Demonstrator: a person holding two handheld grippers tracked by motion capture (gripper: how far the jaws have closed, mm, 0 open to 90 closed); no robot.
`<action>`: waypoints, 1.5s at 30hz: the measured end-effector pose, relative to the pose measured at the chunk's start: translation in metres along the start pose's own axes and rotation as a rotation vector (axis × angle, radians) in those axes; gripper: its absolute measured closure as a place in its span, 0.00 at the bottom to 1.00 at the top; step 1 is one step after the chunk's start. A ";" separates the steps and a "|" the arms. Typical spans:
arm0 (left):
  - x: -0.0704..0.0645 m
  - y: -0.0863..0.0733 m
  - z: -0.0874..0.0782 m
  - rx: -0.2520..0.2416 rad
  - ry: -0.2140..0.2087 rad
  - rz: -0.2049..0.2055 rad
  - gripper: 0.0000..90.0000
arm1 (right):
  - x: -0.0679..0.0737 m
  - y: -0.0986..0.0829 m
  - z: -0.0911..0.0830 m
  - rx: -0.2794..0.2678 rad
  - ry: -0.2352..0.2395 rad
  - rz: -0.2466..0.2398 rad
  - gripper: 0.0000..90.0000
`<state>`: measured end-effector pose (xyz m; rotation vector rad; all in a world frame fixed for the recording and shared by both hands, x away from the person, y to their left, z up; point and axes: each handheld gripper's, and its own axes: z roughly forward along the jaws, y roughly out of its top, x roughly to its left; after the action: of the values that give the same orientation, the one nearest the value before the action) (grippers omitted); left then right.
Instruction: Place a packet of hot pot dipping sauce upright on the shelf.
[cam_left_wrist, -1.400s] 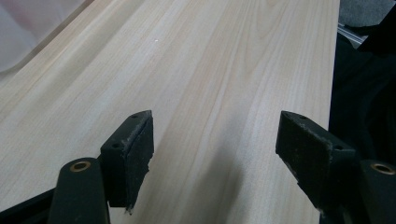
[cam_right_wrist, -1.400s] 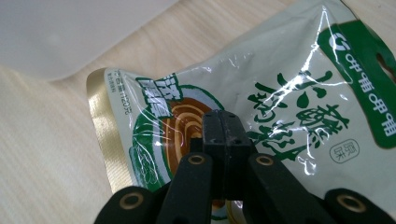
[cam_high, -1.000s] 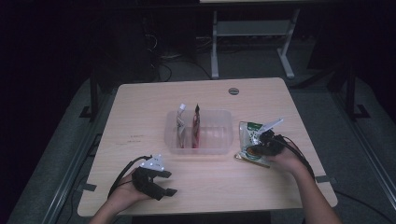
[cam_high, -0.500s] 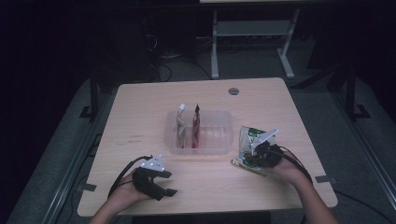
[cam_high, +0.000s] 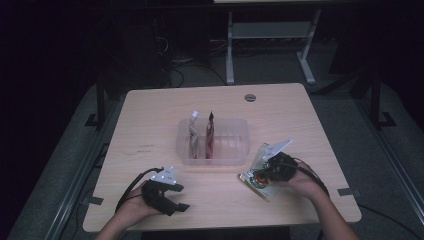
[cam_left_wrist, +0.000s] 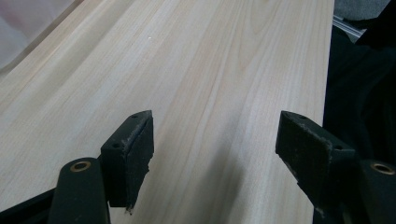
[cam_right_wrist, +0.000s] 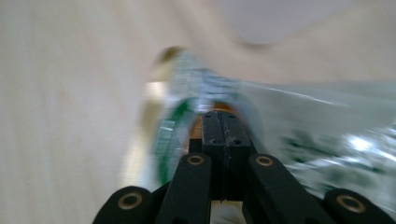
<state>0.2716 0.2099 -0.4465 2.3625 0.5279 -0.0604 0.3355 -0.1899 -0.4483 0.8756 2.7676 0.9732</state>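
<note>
A: The right gripper (cam_high: 267, 167) has drawn the packet (cam_high: 260, 176) nearer and leftward since a second ago.

B: Jaws pressed together on its clear, green-printed wrapper (cam_right_wrist: 299, 126); blurred, perhaps something orange inside. It's at the table's (cam_high: 150, 125) near right, just right of the clear bin (cam_high: 235, 145).

A: The left gripper (cam_left_wrist: 215, 158) gapes wide, holding nothing, over bare wood.

The table (cam_high: 150, 125) is pale, matt wood grain. The packet (cam_high: 260, 175) is glossy plastic film (it glints), and the tub (cam_high: 240, 142) is clear plastic.
</note>
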 end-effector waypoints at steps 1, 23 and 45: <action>0.000 0.000 0.000 0.000 0.000 0.000 0.31 | -0.009 -0.003 -0.005 -0.015 -0.035 0.035 1.00; 0.001 0.001 0.003 0.029 -0.009 0.001 0.31 | -0.071 -0.022 -0.008 -0.054 -0.276 0.201 1.00; 0.000 0.002 0.003 0.019 -0.005 0.009 0.31 | -0.018 -0.017 -0.001 0.010 0.010 0.022 1.00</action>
<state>0.2726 0.2071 -0.4477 2.3827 0.5170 -0.0674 0.3418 -0.2103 -0.4598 0.9072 2.7800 0.9703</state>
